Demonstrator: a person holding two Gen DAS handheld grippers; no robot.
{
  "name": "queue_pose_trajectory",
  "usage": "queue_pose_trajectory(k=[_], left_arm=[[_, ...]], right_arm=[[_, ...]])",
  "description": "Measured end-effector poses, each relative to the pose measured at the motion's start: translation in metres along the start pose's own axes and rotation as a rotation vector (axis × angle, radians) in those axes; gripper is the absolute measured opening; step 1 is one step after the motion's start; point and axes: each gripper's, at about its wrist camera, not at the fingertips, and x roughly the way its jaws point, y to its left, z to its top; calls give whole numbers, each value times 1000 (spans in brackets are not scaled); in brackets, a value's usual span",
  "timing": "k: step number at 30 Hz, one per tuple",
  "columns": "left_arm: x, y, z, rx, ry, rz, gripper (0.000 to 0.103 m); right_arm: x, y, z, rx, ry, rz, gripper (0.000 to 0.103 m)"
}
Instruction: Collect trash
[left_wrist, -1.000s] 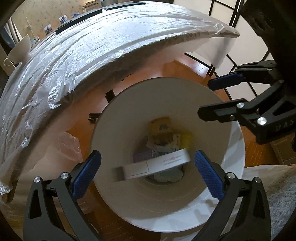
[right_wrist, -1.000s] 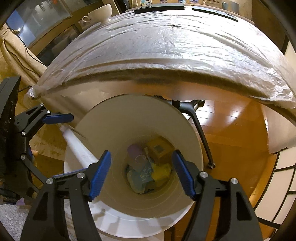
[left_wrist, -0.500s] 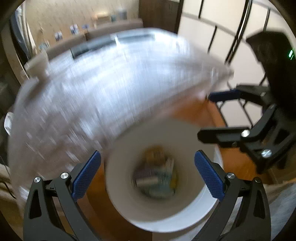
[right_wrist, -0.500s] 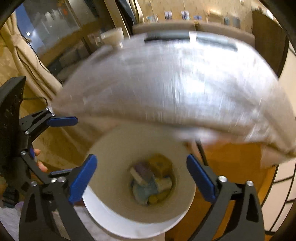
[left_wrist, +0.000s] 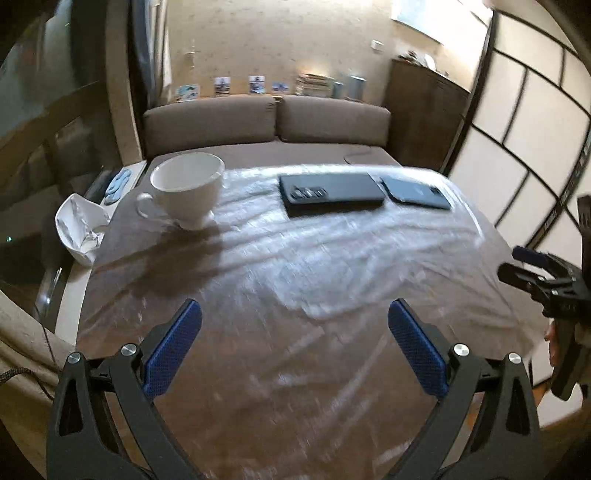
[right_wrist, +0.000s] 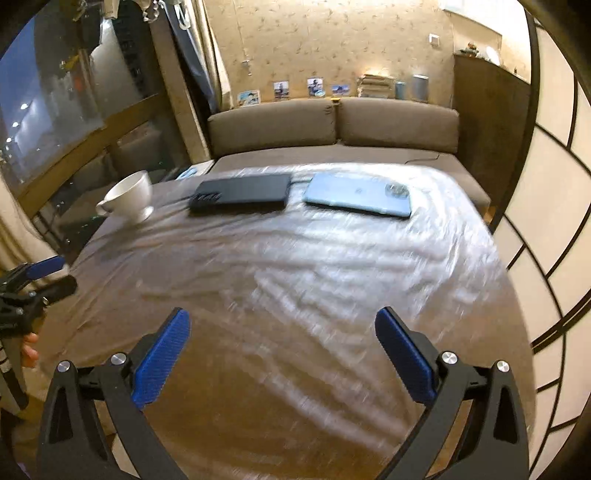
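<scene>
Both grippers hover with fingers spread wide and empty over a desk (left_wrist: 295, 369) covered in clear plastic sheet (right_wrist: 332, 258): left gripper (left_wrist: 293, 347) at lower centre of its view, right gripper (right_wrist: 282, 354) likewise. At the far edge stand a white cup (left_wrist: 186, 188) upper left, a black device (left_wrist: 328, 192) and a phone (right_wrist: 358, 199) upper centre; no trash shows on the desk, only crumpled white paper (left_wrist: 79, 230) just off its left edge
</scene>
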Motion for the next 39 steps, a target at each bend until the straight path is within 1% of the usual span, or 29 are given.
queue_pose_trajectory(k=[3, 7, 12, 16, 21, 23, 25, 29, 32, 39], left_arm=[[17, 14, 16, -12, -1, 47, 101], [43, 31, 20, -54, 31, 76, 101], [73, 53, 22, -127, 81, 109, 101], [85, 59, 22, -145, 102, 119, 101], [94, 58, 17, -127, 120, 138, 101], [99, 59, 15, -129, 130, 137, 101], [100, 57, 13, -113, 124, 156, 101], [100, 55, 14, -107, 131, 169, 102], [103, 51, 14, -86, 149, 201, 102], [101, 50, 15, -86, 149, 197, 102]], right_arm=[[18, -15, 14, -7, -1, -30, 99], [51, -44, 28, 21, 43, -77, 99], [78, -72, 29, 47, 89, -130, 99], [93, -86, 29, 48, 114, -150, 99], [107, -94, 26, 55, 140, -152, 99], [110, -89, 25, 27, 140, -170, 99], [111, -86, 25, 17, 143, -171, 99], [113, -85, 26, 23, 146, -183, 99], [113, -84, 27, 21, 146, -182, 99], [114, -84, 27, 22, 146, -184, 99]])
